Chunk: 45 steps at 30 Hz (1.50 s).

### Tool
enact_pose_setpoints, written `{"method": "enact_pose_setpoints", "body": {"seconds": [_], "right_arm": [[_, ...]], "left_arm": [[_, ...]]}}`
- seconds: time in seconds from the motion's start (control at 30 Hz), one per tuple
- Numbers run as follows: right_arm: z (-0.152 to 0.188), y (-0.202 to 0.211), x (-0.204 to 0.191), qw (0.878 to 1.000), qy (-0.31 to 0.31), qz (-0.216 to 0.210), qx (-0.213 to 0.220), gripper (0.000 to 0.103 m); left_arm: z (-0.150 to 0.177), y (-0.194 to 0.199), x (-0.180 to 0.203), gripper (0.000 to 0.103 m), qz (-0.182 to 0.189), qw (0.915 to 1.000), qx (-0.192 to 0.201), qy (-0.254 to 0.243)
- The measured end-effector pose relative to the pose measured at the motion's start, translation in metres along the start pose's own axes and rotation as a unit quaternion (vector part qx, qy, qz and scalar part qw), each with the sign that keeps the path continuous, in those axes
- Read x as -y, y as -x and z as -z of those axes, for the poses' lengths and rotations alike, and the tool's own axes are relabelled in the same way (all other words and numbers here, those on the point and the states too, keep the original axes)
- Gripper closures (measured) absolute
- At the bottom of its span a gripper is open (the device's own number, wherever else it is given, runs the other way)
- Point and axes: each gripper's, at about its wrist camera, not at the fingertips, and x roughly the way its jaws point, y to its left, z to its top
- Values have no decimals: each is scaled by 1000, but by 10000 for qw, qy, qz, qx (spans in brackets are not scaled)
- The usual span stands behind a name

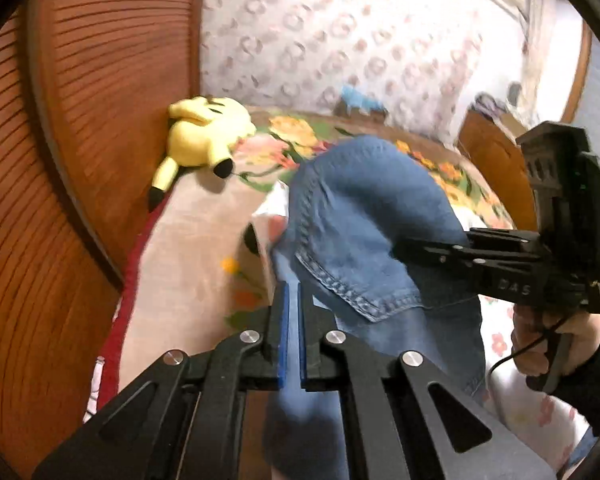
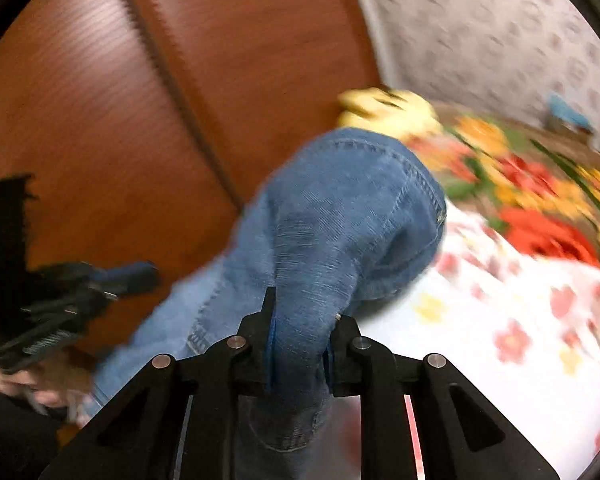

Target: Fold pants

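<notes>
Left gripper (image 1: pixel 293 292), bottom centre of its own view: blue pads almost together, a thin edge of denim pinched between them. It points down at a slant toward the bed (image 1: pixel 188 240).

Right gripper (image 2: pixel 300 312), bottom centre of its view: jaws partly apart, clamped on a thick bunched fold of the jeans (image 2: pixel 340 208), which fills the gap between the pads. Also angled downward.

Left view only: the right gripper seen from the side at mid right, reaching in leftward with its tips buried in the denim; the person's hand (image 1: pixel 540 344) wraps its handle at lower right, a cable trailing below. A yellow plush toy (image 1: pixel 204 136) lies at upper left of centre against the wooden headboard (image 1: pixel 100 100).

Right view only: the left gripper at the left edge, badly blurred, with a hand (image 2: pixel 40 384) beneath it. Floral bedding (image 2: pixel 500 320) spreads across the right half.

Jeans: blue denim, lifted off the bed in a rounded hump at frame centre in both views, hanging between the two grippers. Stitched hem and seams visible; paler fabric shows below the hem in the left view.
</notes>
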Motion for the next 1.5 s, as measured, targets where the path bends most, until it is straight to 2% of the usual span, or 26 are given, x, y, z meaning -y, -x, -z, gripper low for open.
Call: {"method": "enact_pose_setpoints", "body": {"seconds": [0.1, 0.17, 0.23, 0.27, 0.33, 0.4, 0.47, 0.57, 0.63, 0.73, 0.87, 1.0, 1.17, 1.23, 1.37, 1.43, 1.5], "right_arm": [[8, -2, 21, 9996, -44, 177, -194, 68], [7, 1, 25, 9993, -28, 249, -279, 55], [2, 8, 25, 9989, 29, 353, -297, 53], [-2, 10, 22, 9988, 71, 380, -309, 52], [-9, 13, 18, 9981, 190, 516, -283, 52], [-15, 31, -2, 9976, 298, 611, -148, 52], [-14, 50, -14, 9969, 400, 674, 89, 52], [-8, 67, -29, 9964, 587, 496, 349, 52], [-5, 63, -34, 9972, 618, 334, 273, 52], [0, 49, -37, 9970, 659, 371, 133, 52], [3, 31, -21, 9980, 427, 443, -171, 52], [-3, 40, -17, 9984, 300, 472, -113, 52], [6, 81, -38, 9972, 410, 591, 222, 52], [18, 104, -48, 9964, 444, 619, 378, 52], [46, 151, -60, 9944, 400, 733, 645, 52], [61, 175, -68, 9927, 418, 822, 777, 52], [76, 199, -71, 9904, 412, 941, 927, 52]], "left_arm": [[-4, -8, 4, 98, -37, 10000, -38, -81], [-4, -5, 5, 93, -21, 10000, -21, -43], [-6, 1, 5, 84, -24, 10000, 44, -10], [-4, 6, 6, 82, -34, 9999, 94, -21], [0, 15, 15, 69, -52, 9999, 156, -49], [6, 21, 23, 66, -52, 9997, 208, -120], [15, 27, 31, 66, -87, 9995, 234, -203], [28, 32, 40, 66, -60, 9995, 159, -274], [38, 30, 42, 66, -80, 9996, 77, -260], [54, 21, 39, 66, -182, 9996, -124, -194], [67, 14, 35, 66, -139, 9997, -206, -65], [66, 24, 39, 66, -117, 9999, -45, 9], [62, 47, 55, 64, -73, 9997, 209, -58], [61, 57, 63, 53, -45, 9994, 324, -82], [59, 81, 84, 47, 59, 9981, 574, -237], [59, 94, 97, 32, 52, 9968, 719, -350], [60, 107, 110, 24, 62, 9947, 934, -435]]}}
